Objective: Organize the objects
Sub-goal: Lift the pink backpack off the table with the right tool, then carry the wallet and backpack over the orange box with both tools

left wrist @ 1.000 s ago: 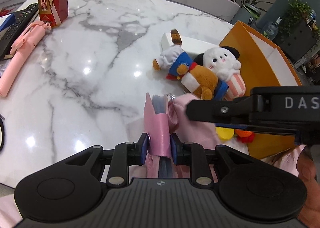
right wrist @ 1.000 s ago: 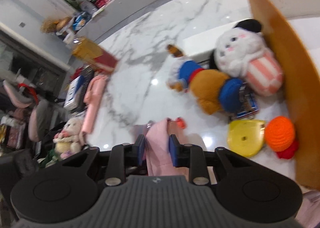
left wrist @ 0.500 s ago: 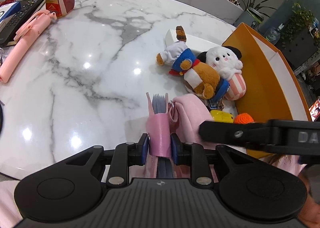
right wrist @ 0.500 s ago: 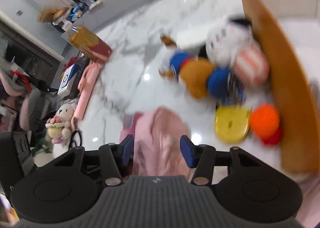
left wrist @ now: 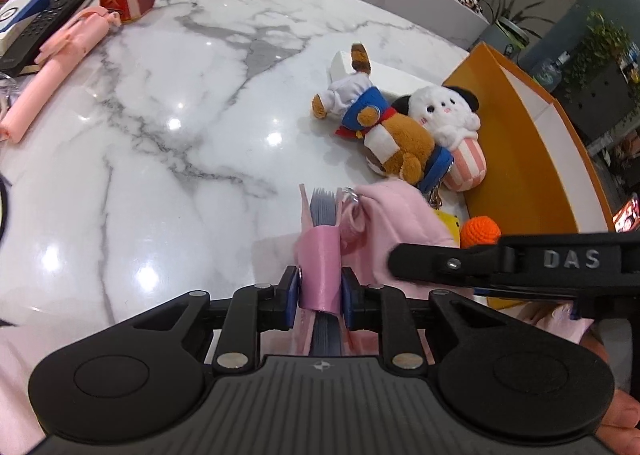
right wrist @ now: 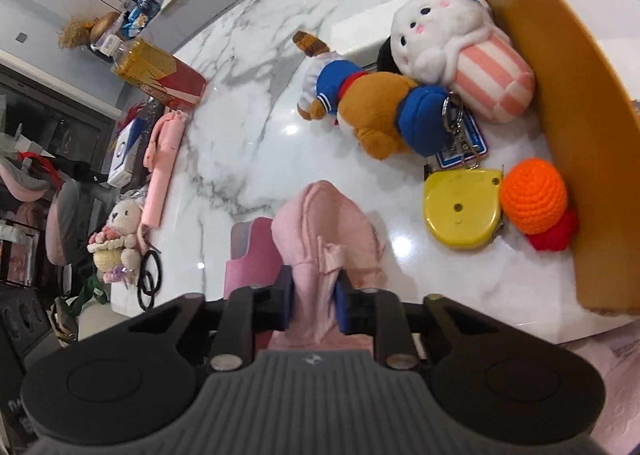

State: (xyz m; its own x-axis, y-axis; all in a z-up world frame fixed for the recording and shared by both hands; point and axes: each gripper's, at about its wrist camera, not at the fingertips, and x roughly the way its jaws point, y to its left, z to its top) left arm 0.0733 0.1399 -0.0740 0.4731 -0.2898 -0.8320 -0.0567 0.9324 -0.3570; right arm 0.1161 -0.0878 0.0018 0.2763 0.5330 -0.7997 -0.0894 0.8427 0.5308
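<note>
Above the white marble table (left wrist: 168,143), the left gripper (left wrist: 320,291) clamps a pink card holder (left wrist: 320,255); the right gripper (right wrist: 314,301) is closing on what looks like soft pink cloth (right wrist: 320,223).

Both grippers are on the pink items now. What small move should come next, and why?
Probably let the right gripper finish closing before anything is lifted. Its fingers are closing around a fold of the pink cloth, which lies bunched on the marble table. The left gripper is shut on the pink holder beside it.
</note>
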